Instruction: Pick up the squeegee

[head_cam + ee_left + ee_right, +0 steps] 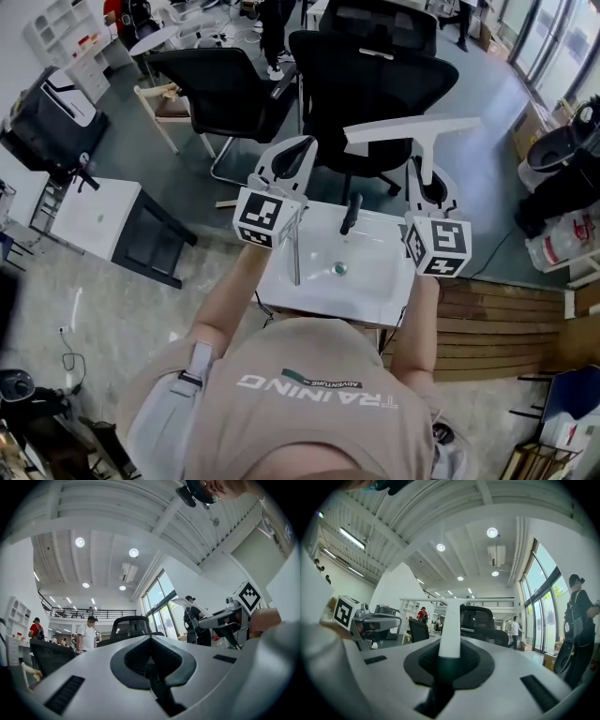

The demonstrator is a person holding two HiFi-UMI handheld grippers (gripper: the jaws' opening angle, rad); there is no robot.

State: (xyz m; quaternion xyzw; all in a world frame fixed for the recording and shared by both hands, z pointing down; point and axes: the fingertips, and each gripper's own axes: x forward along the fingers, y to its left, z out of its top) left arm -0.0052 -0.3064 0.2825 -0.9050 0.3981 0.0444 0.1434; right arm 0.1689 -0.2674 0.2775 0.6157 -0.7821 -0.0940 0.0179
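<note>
Pickup looked done | squeegee was held clear above sink, blade at 12 o'clock | right gripper was nearly closed, clamping its handle | left gripper, at 10 o'clock, was closed and empty | nothing seemed left.

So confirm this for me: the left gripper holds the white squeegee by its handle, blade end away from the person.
Wrong gripper. The right gripper holds the white squeegee by its handle, blade end away from the person; the right gripper view shows the handle between its jaws.

The person's shirt reads "TRAINING" and, smaller, "ADVENTURE".
</note>
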